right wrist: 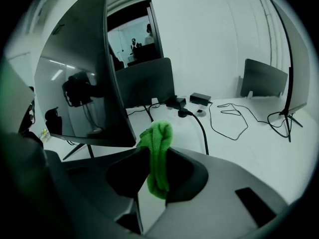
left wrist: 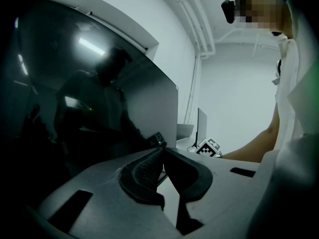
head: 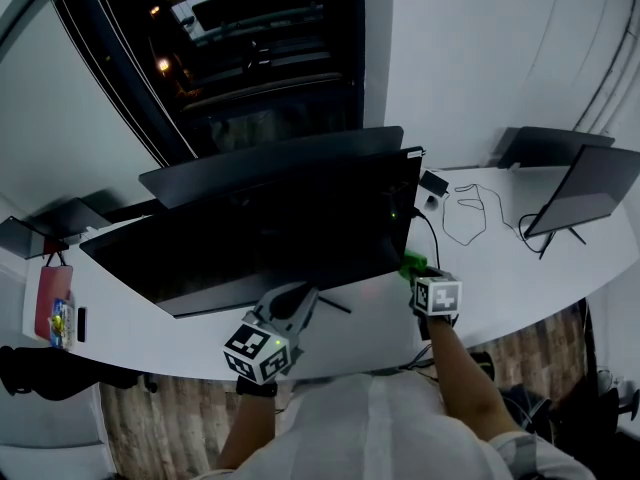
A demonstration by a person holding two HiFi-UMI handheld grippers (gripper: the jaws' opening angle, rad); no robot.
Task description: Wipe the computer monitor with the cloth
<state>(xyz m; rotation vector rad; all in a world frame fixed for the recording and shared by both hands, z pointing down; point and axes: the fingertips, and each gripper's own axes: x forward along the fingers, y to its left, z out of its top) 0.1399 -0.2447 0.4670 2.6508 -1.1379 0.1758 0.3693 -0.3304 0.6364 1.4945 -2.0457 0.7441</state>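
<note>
White tabletop [head: 500,278] carries the dark monitor [head: 270,233]. My right gripper [right wrist: 155,152] jaws clamp the green cloth [right wrist: 159,132] near the screen's lower right corner. Left gripper [left wrist: 162,151] jaws closed on nothing, near its bottom edge.

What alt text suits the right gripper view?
The right gripper holds a bunched bright green cloth in its shut jaws, beside the edge of a large dark computer monitor on a white desk strewn with black cables.

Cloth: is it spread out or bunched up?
Bunched up: the cloth is a narrow green wad pinched in the right gripper.
</note>
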